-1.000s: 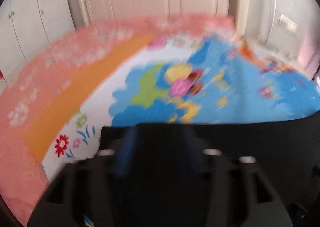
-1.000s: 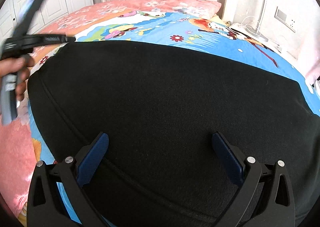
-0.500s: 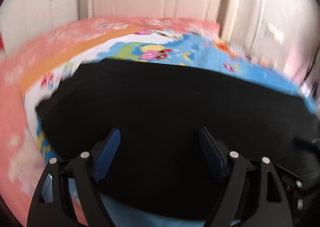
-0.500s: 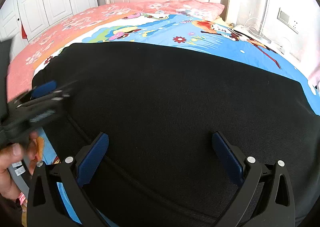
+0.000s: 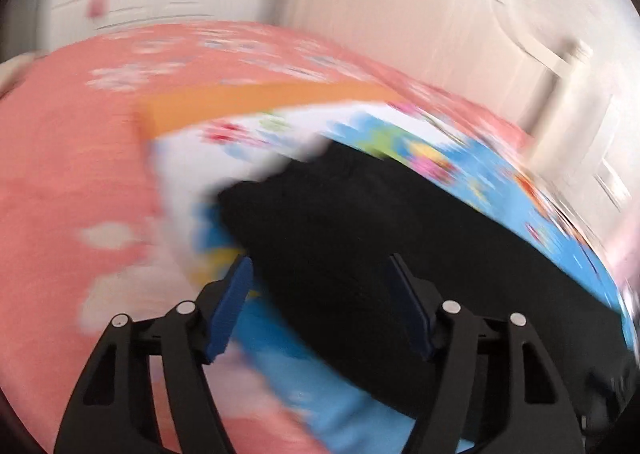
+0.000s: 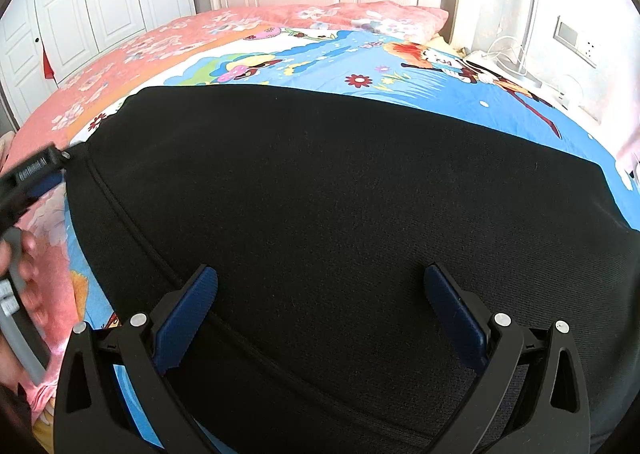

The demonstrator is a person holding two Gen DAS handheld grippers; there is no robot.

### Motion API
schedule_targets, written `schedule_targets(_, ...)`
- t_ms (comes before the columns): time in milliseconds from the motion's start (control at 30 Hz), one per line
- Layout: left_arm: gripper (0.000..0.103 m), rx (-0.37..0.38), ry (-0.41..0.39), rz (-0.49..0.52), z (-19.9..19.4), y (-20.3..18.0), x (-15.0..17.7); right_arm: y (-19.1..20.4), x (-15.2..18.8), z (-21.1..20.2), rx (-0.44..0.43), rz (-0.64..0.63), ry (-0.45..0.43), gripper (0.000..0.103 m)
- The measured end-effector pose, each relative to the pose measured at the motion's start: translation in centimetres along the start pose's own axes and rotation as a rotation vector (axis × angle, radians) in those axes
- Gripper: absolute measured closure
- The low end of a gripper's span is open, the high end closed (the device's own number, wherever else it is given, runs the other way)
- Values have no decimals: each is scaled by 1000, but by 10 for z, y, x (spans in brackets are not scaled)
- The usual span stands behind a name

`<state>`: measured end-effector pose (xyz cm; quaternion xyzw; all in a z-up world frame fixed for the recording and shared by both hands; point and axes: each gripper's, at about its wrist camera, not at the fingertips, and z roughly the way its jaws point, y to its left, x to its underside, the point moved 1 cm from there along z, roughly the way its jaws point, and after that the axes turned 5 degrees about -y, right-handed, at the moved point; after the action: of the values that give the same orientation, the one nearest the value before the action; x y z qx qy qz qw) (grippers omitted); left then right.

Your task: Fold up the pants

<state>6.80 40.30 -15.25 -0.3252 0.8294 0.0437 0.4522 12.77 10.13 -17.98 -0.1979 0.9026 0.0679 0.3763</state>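
I judge the folding to be partway at most: from my right wrist view the pants (image 6: 340, 214) lie as one broad black slab across the near part of the bed (image 6: 440, 66), flat and smooth, with a seam running diagonally toward its near left corner, but I cannot tell how many layers are stacked there or how many folds are behind it. What looks left is at least one more fold and a tidy-up. My right tongs (image 6: 320, 306) hang spread wide over the cloth, gripping nothing. My left tongs (image 5: 320, 302) are likewise wide and empty, aimed at the pants' left edge; that view is smeared with motion blur, so I trust little detail in it. By my count: one pair of pants, two tongs, one bed with a cartoon sheet, one pink pillow (image 6: 372, 14) at the head.
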Motion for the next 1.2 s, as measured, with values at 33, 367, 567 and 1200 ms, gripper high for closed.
schedule_targets(33,33,-46,-5,-73,0,17,-5,0,0,0,0,0,0,4)
schedule_targets(367,40,370,95,-590,16,100,-7,0,0,-1,1,-1,-3,4)
schedule_targets(567,47,473,175,-715,48,106,-10,0,-2,-1,7,-2,-6,4)
schedule_targets(1200,64,576,249,-813,104,102,-6,-27,-103,24,36,80,25,7)
